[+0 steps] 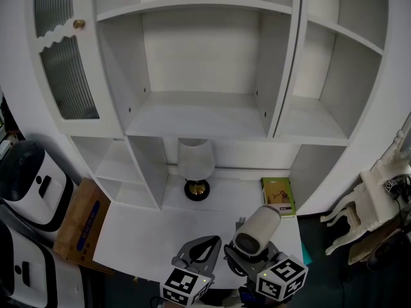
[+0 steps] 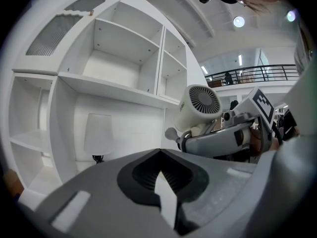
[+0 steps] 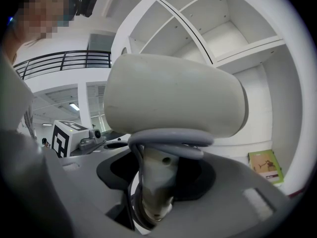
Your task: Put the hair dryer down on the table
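Note:
A cream hair dryer stands upright in my right gripper, above the front right part of the white table. In the right gripper view the jaws are shut on the hair dryer by its handle, with the grey cord wound round the handle's top. The barrel points toward the cabinet. My left gripper hovers just left of it, its jaws shut with nothing between them. The left gripper view shows the hair dryer from behind, with its round air grille facing the camera.
A white lamp on a dark round base stands at the table's back under the white shelf cabinet. A green book lies at the back right. A cardboard box and a white appliance are at the left, and a white chair is at the right.

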`<state>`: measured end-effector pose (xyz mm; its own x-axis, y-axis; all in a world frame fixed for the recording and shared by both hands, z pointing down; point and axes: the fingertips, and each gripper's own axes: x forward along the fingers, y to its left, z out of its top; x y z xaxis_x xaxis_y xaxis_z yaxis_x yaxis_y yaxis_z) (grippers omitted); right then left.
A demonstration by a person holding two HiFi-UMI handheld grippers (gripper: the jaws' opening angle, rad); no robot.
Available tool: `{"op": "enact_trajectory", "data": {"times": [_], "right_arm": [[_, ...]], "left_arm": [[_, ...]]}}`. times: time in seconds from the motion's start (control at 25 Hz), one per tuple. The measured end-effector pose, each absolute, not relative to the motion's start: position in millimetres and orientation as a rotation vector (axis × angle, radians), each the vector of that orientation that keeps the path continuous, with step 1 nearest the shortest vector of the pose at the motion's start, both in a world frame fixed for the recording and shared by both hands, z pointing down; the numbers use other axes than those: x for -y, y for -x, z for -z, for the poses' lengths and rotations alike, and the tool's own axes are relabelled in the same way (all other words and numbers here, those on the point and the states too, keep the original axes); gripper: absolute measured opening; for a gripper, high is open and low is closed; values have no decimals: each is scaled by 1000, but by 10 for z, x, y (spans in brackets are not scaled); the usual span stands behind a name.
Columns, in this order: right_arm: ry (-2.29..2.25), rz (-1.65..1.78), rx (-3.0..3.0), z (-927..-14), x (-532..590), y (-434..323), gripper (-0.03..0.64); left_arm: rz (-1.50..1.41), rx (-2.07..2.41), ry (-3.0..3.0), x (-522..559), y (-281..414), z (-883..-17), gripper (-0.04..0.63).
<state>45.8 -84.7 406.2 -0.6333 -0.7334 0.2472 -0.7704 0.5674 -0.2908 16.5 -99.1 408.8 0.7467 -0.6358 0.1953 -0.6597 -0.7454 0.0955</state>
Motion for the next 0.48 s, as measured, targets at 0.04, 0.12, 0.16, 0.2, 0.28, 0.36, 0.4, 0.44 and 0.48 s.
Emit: {"op": "enact_trajectory", "data": {"times": [0.04, 0.12, 0.16, 0.2, 0.28, 0.36, 0.4, 0.44, 0.48], "right_arm": [[-1297, -575, 2691, -4070, 850, -449, 222], [-1299, -578, 2687, -4085, 858, -431, 222], [-1300, -579, 2685, -4090, 863, -423, 222], [-1301, -581, 2684, -4095, 869, -414, 222], [-1301, -585, 2680, -4108, 882, -399, 222], [-1301, -589, 2675, -4128, 892, -389, 222], [-1301, -592, 2673, -4139, 897, -384, 222], [-1302, -595, 2671, -4150, 903, -379, 222], [-1303, -597, 2669, -4160, 908, -375, 222]], "left_arm": [[-224, 1041, -2786, 995, -151, -4089, 0], [-224, 1040, -2785, 1001, -127, -4098, 0], [-226, 1040, -2784, 1003, -117, -4105, 0], [-229, 1039, -2783, 1006, -108, -4113, 2], [-233, 1038, -2781, 1015, -92, -4125, 0], [-232, 1035, -2779, 1026, -80, -4130, 0], [-231, 1035, -2779, 1031, -73, -4131, 0], [-231, 1035, -2778, 1036, -66, -4132, 0], [-231, 1035, -2778, 1039, -59, -4135, 0]]}}
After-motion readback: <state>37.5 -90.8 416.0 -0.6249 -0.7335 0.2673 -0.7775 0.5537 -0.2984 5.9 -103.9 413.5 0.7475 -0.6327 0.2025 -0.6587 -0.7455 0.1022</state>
